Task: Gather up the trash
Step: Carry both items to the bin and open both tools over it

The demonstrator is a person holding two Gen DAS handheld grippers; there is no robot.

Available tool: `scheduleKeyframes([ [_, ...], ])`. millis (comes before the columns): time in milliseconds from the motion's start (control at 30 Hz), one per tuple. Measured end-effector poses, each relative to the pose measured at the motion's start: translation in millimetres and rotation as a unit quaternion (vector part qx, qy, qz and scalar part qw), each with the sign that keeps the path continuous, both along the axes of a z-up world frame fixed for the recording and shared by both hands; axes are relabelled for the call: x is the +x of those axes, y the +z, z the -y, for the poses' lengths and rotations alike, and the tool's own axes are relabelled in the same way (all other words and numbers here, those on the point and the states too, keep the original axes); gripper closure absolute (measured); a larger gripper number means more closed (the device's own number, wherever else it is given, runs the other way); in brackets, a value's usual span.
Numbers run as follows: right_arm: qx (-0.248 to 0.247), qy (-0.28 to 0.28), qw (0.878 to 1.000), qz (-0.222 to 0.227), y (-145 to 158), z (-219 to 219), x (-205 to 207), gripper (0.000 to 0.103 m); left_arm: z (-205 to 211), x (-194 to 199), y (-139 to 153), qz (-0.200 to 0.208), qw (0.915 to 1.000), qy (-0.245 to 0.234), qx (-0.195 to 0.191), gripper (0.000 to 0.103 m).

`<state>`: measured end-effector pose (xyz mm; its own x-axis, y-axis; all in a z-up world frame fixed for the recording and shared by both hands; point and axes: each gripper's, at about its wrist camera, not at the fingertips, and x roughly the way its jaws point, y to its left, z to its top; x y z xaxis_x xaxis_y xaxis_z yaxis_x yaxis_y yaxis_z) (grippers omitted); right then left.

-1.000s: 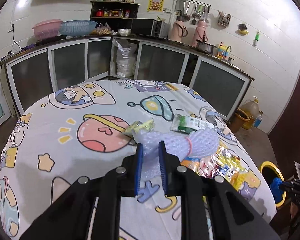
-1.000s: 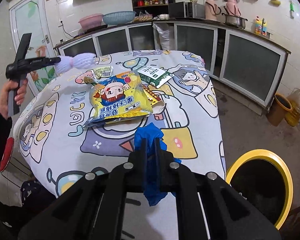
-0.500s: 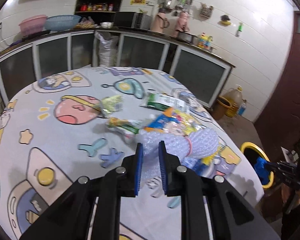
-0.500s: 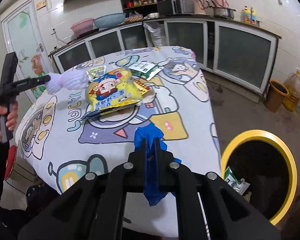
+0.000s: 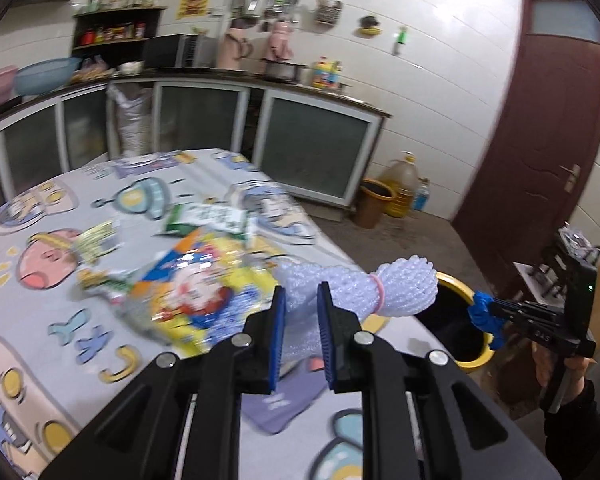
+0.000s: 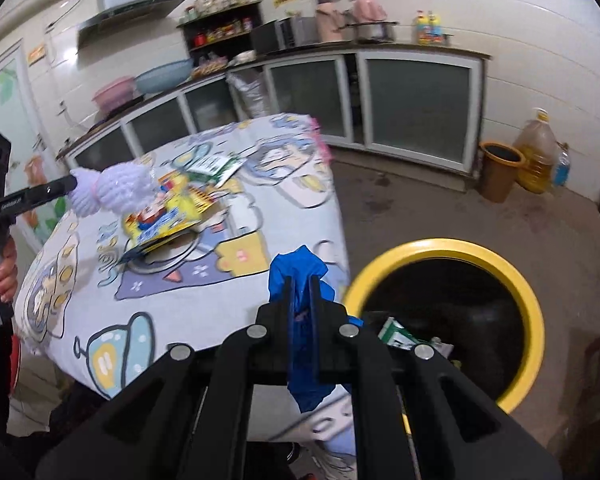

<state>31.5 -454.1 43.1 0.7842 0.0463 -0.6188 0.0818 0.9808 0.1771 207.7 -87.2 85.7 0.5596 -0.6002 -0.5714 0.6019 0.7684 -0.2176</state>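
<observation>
My left gripper [image 5: 300,300] is shut on a white foam fruit net [image 5: 364,292] with a pink band, held above the table's right edge; it also shows in the right wrist view [image 6: 116,192]. My right gripper [image 6: 300,284] is shut on a crumpled blue glove [image 6: 300,276], held beside the rim of the yellow-rimmed black bin [image 6: 532,320] on the floor. From the left wrist view the right gripper [image 5: 496,312] hangs over the bin [image 5: 456,300]. A yellow snack bag [image 5: 204,292] and a green-white packet [image 5: 208,220] lie on the table.
The table carries a cartoon cloth [image 5: 40,320]. A small yellow-green wrapper [image 5: 96,236] lies at left. Trash lies inside the bin [image 6: 400,336]. A brown bucket [image 6: 500,172] and oil jug [image 6: 538,156] stand by the cabinets. A dark red door [image 5: 540,140] is at right.
Both grippers have swung right toward the bin. The blue glove has gone from over the table edge to beside the bin's rim; the foam net has moved toward the table's right edge.
</observation>
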Motion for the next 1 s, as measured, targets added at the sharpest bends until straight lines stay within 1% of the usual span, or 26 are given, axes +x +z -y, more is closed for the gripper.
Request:
scheduleKeyframes([
  [233, 0.007, -0.055, 0.998, 0.012, 2.9, 43.1, -21.5, 0.096, 65.2, -6.5, 2.0, -0.002, 0.9985, -0.055, -0.001, 0.088],
  [367, 0.013, -0.085, 0.996, 0.015, 1.8, 66.9, -29.7, 0.096, 100.2, -10.0, -2.5, -0.008, 0.9967, -0.080, -0.001, 0.088],
  [433, 0.014, -0.091, 0.996, 0.015, -0.4, 73.0, -30.9, 0.096, 120.0, -10.0, -6.2, -0.013, 0.9956, -0.093, 0.001, 0.088],
  [567, 0.017, -0.106, 0.994, 0.005, -13.4, 89.6, -29.3, 0.096, 159.6, -12.7, -19.5, -0.024, 0.9929, -0.116, 0.010, 0.088],
  [800, 0.037, -0.128, 0.991, -0.015, -36.1, 114.1, -27.5, 0.096, 221.1, -14.0, -47.4, -0.048, 0.9870, -0.150, 0.032, 0.088],
  [1000, 0.040, -0.150, 0.988, -0.027, -48.1, 131.7, -28.6, 0.096, 257.8, -10.2, -64.3, -0.060, 0.9839, -0.162, 0.044, 0.088],
])
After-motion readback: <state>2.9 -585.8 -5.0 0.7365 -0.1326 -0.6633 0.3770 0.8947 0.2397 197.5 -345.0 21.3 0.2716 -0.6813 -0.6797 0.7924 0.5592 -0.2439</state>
